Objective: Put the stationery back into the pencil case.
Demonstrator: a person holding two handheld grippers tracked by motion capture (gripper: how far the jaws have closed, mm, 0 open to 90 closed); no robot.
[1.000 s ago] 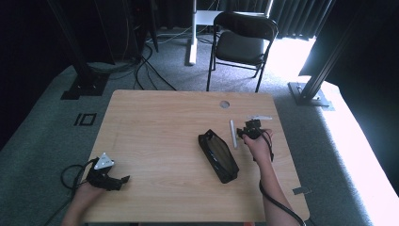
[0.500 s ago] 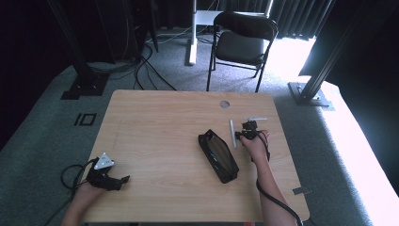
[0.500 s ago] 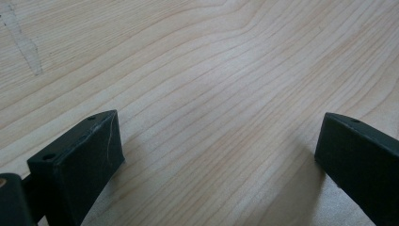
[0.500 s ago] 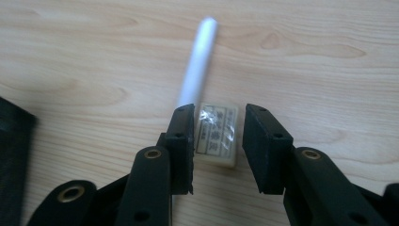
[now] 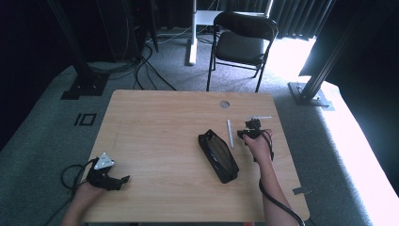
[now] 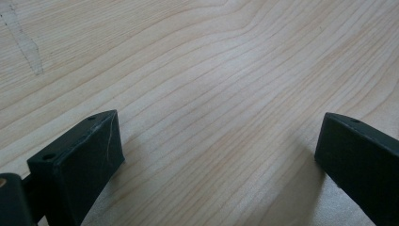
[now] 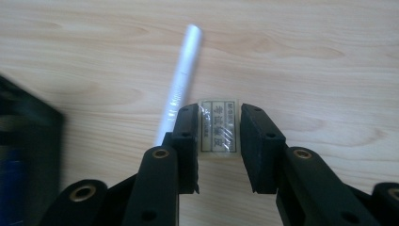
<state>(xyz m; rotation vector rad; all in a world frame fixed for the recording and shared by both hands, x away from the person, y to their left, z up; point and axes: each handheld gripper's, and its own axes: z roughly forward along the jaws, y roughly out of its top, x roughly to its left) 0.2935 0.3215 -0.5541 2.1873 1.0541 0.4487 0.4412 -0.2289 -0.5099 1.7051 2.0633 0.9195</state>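
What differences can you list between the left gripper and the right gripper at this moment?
1. The left gripper has its jaws spread wide; the right gripper has its jaws close together.
2. The left gripper has bare table between its jaws; the right gripper has a small wrapped eraser between its jaws.
3. The left gripper sits near the table's front left corner; the right gripper is beside the pen and the black case.
Both are black and hand-held.

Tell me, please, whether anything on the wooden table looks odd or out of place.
Little stands out. On the wooden table the open black pencil case lies askew, the white pen beside it. The right gripper closes its jaws around a small wrapped eraser.
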